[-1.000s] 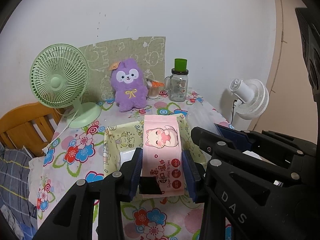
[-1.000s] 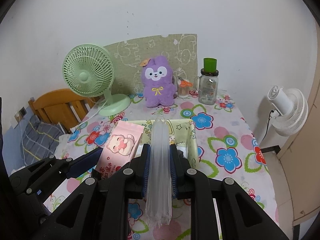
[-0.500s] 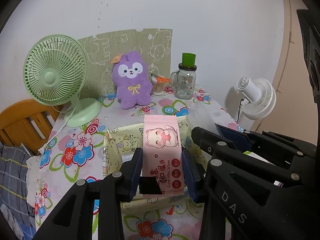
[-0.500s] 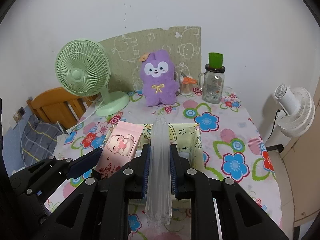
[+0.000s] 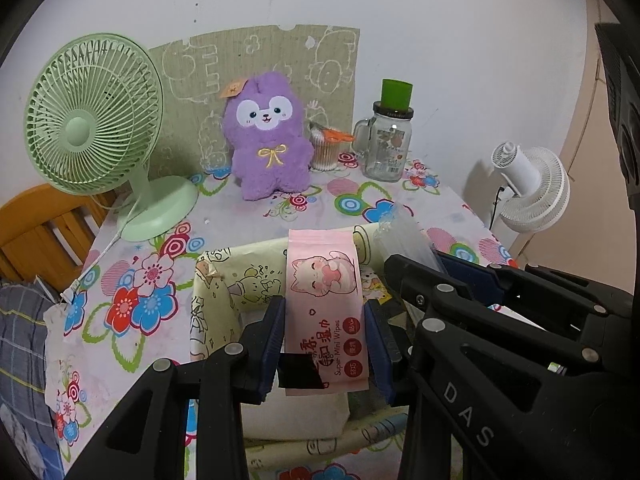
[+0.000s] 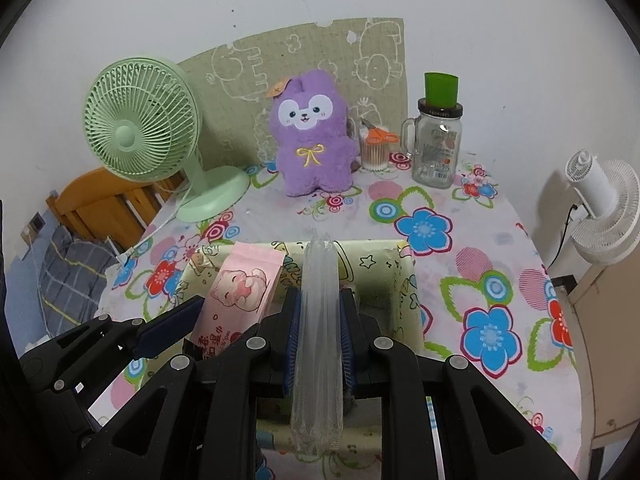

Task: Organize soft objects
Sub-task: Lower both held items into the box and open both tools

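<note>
My left gripper [image 5: 325, 332] is shut on a pink pack of wet wipes [image 5: 325, 292] with a cartoon cat, held over a cream fabric storage box [image 5: 218, 284]. The pack also shows in the right wrist view [image 6: 240, 292]. My right gripper [image 6: 319, 328] is shut on a clear plastic packet [image 6: 318, 312], held over the same box [image 6: 406, 276]. The packet's tip shows in the left wrist view [image 5: 404, 236]. A purple plush toy [image 5: 269, 140] sits upright at the back of the table; it also shows in the right wrist view [image 6: 312, 136].
A green desk fan [image 5: 96, 120] stands at the back left. A glass jar with a green lid [image 5: 390, 140] and a cup of cotton swabs with orange scissors [image 5: 326, 148] stand at the back right. A white fan [image 5: 528, 184] stands beyond the table's right edge. A wooden chair [image 5: 40, 232] is left.
Both grippers have moved forward and down over the storage box with their packs still held. The plush toy and fan look closer.
</note>
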A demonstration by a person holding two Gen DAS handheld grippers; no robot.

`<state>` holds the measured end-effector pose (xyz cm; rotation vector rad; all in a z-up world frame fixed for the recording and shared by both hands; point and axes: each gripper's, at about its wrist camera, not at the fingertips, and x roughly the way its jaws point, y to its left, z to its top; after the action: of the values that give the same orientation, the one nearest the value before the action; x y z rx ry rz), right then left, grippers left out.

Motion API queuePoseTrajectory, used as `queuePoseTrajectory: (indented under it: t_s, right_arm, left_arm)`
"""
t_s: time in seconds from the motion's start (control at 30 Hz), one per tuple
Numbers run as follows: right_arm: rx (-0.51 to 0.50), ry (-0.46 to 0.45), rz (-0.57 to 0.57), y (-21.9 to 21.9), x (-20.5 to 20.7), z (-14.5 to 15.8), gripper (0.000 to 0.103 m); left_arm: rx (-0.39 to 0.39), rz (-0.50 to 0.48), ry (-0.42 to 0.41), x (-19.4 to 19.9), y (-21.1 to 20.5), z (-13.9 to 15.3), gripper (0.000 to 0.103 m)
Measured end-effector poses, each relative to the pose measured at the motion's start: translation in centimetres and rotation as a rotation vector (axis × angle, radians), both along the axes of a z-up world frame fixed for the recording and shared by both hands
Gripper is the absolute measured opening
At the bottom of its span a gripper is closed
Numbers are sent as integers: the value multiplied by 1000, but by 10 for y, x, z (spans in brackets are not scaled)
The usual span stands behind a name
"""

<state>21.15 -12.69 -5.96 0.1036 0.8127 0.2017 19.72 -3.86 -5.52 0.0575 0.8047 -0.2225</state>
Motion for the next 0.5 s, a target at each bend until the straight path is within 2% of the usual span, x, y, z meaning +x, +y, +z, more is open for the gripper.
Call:
queuePoseTrajectory:
  t_s: [0.13,0.2,0.27,0.37,0.5]
  right_arm:
    - [-7,13,2,3,9,-5,21]
    - [-6,19,11,6,13,-8,22]
    - [-6,25,16,7,16,-12,22]
    - [0,32,31,10,19,-15,23]
    - [-24,46,24,12,21,-18,45]
  left_arm:
    - [-6,11,17,7,3,-6,42]
    - [-5,22,22,10,4,-9,45]
    - [-1,33,32,13,6,-13,66]
    - [-3,34,37,14,9,-16,70]
    - [19,51,37,15,11,-18,71]
